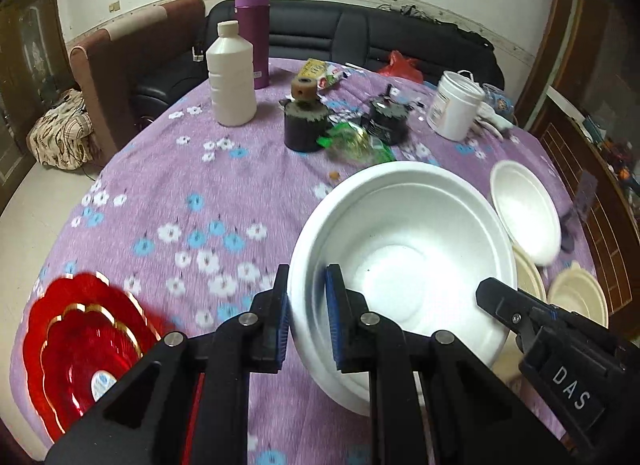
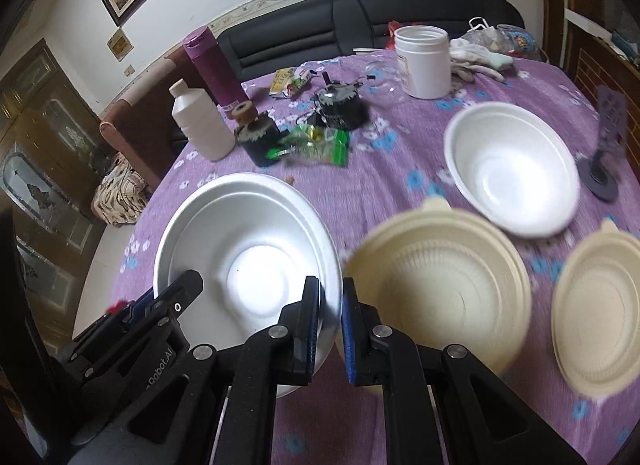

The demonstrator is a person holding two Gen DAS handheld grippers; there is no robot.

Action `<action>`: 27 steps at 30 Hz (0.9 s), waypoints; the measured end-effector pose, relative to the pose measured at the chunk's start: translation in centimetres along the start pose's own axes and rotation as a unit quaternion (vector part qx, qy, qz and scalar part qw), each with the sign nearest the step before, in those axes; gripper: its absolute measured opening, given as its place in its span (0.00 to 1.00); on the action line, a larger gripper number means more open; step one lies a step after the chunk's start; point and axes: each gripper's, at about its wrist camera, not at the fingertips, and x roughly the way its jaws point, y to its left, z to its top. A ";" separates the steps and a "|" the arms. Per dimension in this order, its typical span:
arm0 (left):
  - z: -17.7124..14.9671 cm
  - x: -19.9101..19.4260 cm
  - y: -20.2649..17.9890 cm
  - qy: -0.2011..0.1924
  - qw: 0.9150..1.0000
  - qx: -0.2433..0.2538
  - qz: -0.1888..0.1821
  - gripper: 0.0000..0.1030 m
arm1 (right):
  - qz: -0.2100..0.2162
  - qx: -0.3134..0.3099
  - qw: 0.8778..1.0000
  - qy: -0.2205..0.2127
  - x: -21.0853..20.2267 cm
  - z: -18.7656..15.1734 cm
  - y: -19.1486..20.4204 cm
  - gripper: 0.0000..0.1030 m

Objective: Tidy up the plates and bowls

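My left gripper (image 1: pixel 307 317) is shut on the near-left rim of a large white foam bowl (image 1: pixel 404 257), one finger inside and one outside. My right gripper (image 2: pixel 331 329) is shut on the right rim of the same bowl (image 2: pixel 248 265), and it shows in the left wrist view (image 1: pixel 520 313). The left gripper shows in the right wrist view (image 2: pixel 176 305). A second white foam bowl (image 2: pixel 512 165) sits to the right. Two cream bowls (image 2: pixel 444 285) (image 2: pixel 600 305) lie at the near right. Red scalloped plates (image 1: pixel 84 349) are stacked at the near left.
The round table has a purple flowered cloth (image 1: pixel 180 193). At the back stand a white bottle (image 1: pixel 231 77), a purple flask (image 1: pixel 253 33), two black pots (image 1: pixel 304 125), a green wrapper (image 1: pixel 356 141) and a white tub (image 1: pixel 456 105). A purple stand (image 2: pixel 608 145) is at the right edge.
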 end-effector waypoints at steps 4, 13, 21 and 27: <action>-2.0 -1.2 -0.2 0.000 1.000 0.008 -0.010 0.14 | -0.010 0.002 1.000 -0.005 -1.4 -2.4 -0.2 0.10; -5.5 -2.6 -0.4 0.005 0.999 0.029 -0.026 0.14 | -0.011 0.019 1.000 -0.008 -3.4 -6.8 -1.2 0.10; -8.0 -2.5 0.1 0.017 0.999 0.040 -0.029 0.14 | -0.015 0.026 1.000 0.001 -3.3 -9.8 -1.5 0.10; -8.8 -2.8 0.8 0.020 0.999 0.040 -0.028 0.14 | -0.008 0.029 1.000 0.004 -3.0 -10.8 -1.2 0.10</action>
